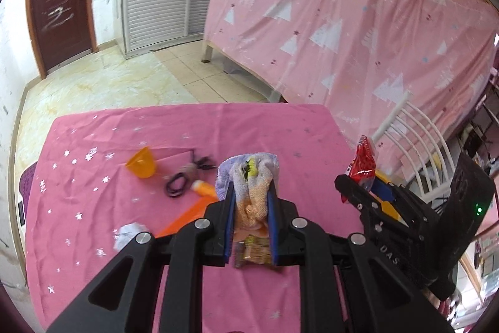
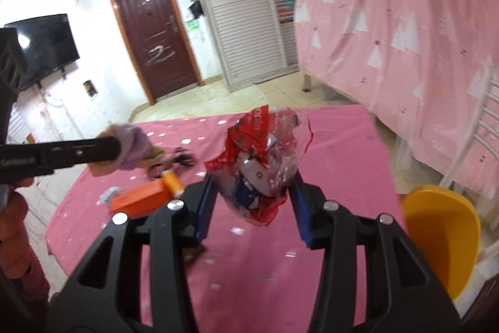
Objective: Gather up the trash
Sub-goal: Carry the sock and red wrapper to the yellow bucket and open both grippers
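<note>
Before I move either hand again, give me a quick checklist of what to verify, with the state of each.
1. Left gripper clamped on the bunched lilac and peach cloth: ok.
2. Right gripper pinching the crinkled red and clear plastic wrapper: ok.
3. Both loads lifted clear of the pink star-print tablecloth: ok.
4. Table cleared: not ok; orange box, crumpled white paper and black cable remain.
5. Trash container located: cannot tell; only a yellow plastic tub shows.
</note>
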`<action>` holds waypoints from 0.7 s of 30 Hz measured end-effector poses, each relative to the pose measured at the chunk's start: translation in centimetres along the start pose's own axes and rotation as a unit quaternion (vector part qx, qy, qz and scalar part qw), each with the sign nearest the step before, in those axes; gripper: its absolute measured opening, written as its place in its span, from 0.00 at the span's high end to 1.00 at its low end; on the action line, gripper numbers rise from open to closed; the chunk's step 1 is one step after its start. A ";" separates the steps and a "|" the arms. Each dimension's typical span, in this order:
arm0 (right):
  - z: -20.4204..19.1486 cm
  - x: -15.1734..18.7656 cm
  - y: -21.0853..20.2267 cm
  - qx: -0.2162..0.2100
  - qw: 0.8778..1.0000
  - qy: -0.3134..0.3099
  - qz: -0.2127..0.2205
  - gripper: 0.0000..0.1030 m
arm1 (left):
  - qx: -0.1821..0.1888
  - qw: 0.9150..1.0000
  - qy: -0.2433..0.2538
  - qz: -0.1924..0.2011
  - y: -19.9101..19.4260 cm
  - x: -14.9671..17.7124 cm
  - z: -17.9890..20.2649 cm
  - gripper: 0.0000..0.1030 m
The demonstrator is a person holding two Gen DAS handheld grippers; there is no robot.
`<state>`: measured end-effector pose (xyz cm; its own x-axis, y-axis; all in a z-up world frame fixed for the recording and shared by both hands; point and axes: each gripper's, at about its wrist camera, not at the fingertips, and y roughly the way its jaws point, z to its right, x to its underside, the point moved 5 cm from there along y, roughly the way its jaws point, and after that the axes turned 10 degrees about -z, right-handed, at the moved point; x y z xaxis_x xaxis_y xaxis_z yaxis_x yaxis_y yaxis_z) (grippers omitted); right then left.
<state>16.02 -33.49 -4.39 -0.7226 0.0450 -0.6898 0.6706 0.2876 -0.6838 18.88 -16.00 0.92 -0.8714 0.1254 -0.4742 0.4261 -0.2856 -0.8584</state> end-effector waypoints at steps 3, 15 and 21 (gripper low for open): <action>2.3 0.4 -0.3 0.012 1.000 0.022 0.000 0.58 | 0.001 1.000 0.016 -0.001 0.3 -0.2 1.9 0.89; 10.2 1.4 -0.3 0.043 0.996 0.077 -0.003 0.58 | -0.005 0.997 0.070 -0.016 2.1 -0.8 8.9 0.89; 13.6 1.9 -0.2 0.049 0.994 0.099 -0.007 0.58 | 0.008 0.995 0.095 -0.024 3.7 -1.3 13.0 0.89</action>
<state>16.76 -46.45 -8.77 -0.7441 0.2323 -0.6264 0.6666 0.1951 -0.7194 18.39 -29.57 0.90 -0.8282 0.3154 -0.4633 0.3805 -0.2904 -0.8780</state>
